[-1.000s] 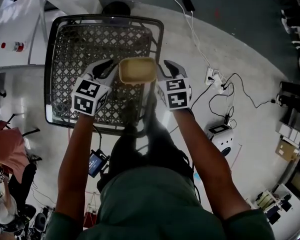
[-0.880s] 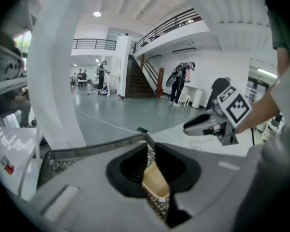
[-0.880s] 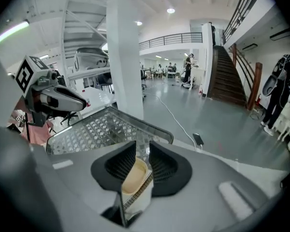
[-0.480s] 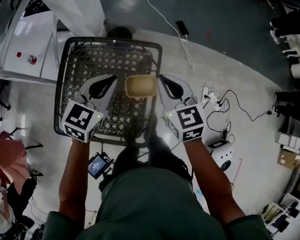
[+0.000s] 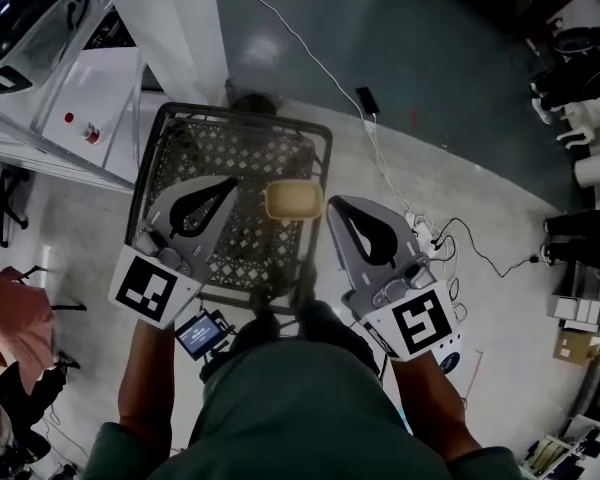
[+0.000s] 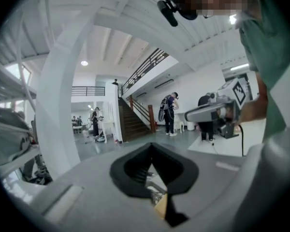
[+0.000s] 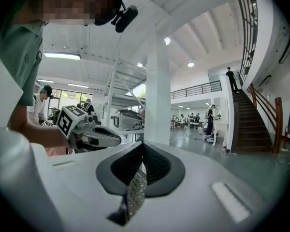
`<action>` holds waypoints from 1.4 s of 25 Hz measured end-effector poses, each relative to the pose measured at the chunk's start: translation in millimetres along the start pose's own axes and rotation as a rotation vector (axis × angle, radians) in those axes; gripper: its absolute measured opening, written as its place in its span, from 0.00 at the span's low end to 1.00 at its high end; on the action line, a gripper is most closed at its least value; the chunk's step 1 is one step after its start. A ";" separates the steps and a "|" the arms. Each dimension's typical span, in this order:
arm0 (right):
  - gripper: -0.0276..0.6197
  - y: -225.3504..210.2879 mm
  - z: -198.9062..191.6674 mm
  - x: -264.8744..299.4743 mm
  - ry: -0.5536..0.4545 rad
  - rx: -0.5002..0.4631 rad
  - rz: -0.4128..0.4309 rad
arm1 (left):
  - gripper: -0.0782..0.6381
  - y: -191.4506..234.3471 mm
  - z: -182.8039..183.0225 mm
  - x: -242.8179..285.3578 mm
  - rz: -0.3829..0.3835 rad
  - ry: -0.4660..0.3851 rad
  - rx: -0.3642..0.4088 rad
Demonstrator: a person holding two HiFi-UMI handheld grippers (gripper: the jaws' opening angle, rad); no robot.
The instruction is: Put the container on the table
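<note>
Grey plastic jaws of the left gripper (image 5: 236,182) are being held pressed together with nothing between them, and the right gripper (image 5: 334,204) is likewise being kept shut and empty. Both are being carried well above a black mesh basket (image 5: 230,148), one at either side of the tan container (image 5: 292,200), which is lying at the basket's right edge, touched by neither. The pick-up is judged not yet done. Opening both grippers, lowering them to the container's sides and carrying it to the white table (image 5: 100,78) beyond the basket's far left corner is being called for next. Whether the container is resting on the basket's floor or its rim cannot be told, and the basket's near edge is being hidden by the person's body.
</note>
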State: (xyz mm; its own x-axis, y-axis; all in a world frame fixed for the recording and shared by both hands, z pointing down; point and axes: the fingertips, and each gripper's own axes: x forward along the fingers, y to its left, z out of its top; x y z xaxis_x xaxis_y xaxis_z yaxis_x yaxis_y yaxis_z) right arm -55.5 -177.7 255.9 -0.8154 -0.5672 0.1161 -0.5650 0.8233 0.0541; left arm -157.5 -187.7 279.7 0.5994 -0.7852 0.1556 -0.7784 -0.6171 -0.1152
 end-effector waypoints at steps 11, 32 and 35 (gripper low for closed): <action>0.05 37.4 87.6 -56.0 -0.136 -0.065 0.002 | 0.11 -12.1 75.7 -78.1 0.060 -0.065 0.096; 0.05 87.8 120.4 -105.6 -0.155 -0.126 -0.005 | 0.11 -61.2 110.5 -137.6 0.053 -0.128 0.144; 0.05 91.0 118.0 -106.9 -0.150 -0.123 -0.011 | 0.11 -63.0 108.1 -140.1 0.050 -0.127 0.142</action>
State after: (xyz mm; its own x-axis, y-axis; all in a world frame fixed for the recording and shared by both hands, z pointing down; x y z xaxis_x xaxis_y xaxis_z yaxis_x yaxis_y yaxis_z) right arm -34.7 -44.7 131.4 -0.8243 -0.5651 -0.0342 -0.5615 0.8084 0.1764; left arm -172.4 -44.4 159.1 0.5864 -0.8097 0.0225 -0.7790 -0.5714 -0.2582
